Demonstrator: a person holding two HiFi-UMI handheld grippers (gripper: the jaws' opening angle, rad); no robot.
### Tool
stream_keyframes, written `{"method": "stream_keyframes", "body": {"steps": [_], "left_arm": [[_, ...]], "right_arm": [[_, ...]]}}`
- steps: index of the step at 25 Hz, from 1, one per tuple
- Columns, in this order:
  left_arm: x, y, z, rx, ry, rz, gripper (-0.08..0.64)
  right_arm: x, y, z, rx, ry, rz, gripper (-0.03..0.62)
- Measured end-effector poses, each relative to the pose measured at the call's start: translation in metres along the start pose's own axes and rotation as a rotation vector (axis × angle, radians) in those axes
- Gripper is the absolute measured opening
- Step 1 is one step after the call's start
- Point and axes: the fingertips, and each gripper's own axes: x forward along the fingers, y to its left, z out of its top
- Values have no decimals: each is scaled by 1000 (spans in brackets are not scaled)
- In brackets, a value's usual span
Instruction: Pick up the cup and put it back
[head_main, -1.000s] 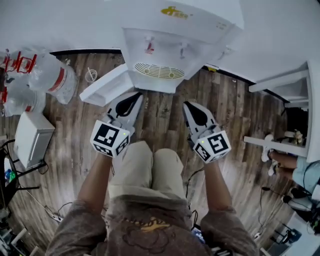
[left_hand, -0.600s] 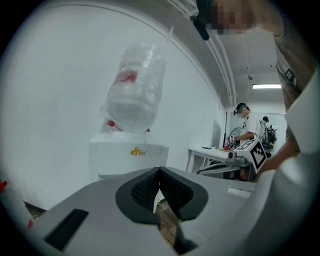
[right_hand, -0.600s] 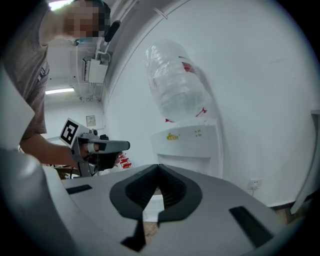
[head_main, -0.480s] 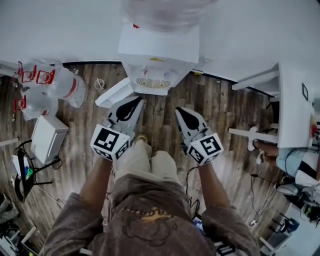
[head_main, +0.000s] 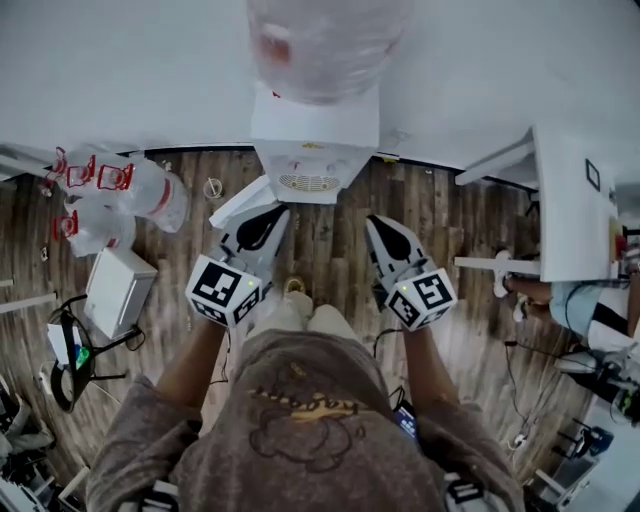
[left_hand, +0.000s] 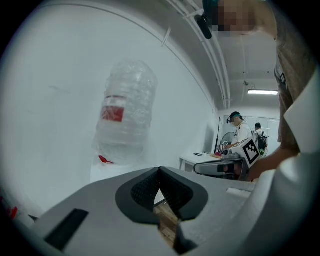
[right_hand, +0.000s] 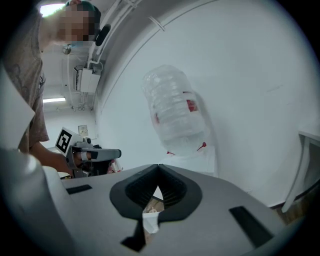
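A small round pale cup (head_main: 213, 187) stands on the wood floor, left of the white water dispenser (head_main: 314, 130) with its clear bottle (head_main: 328, 42) on top. My left gripper (head_main: 275, 212) and right gripper (head_main: 377, 222) hang side by side in front of the dispenser, well above the floor. Both point toward it. In the left gripper view the jaws (left_hand: 160, 169) meet with nothing between them, the bottle (left_hand: 125, 112) ahead. The right gripper (right_hand: 159, 166) is likewise shut and empty, facing the bottle (right_hand: 175, 110).
Spare water bottles with red handles (head_main: 125, 185) lie on the floor at the left, above a white box (head_main: 118, 290) and cables. A white panel (head_main: 238, 200) juts from the dispenser's left side. A white table (head_main: 570, 200) and another person (head_main: 600, 310) are at the right.
Both grippers and the head view have risen: the dispenser looks smaller and its bottle has come into view. The grippers stay shut and side by side.
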Motion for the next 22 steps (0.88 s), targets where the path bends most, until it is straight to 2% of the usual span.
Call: {"method": "stream_keyframes", "body": {"steps": [7, 13, 22], "left_arm": [[-6, -4, 19, 16, -20, -26, 3], [-3, -13, 29, 38, -29, -59, 3], [-11, -28, 36, 44, -37, -36, 3]], "right_arm": [[-12, 11, 26, -37, -16, -38, 3], [-24, 19, 31, -25, -33, -68, 3], [-43, 20, 45, -22, -87, -92, 3]]}}
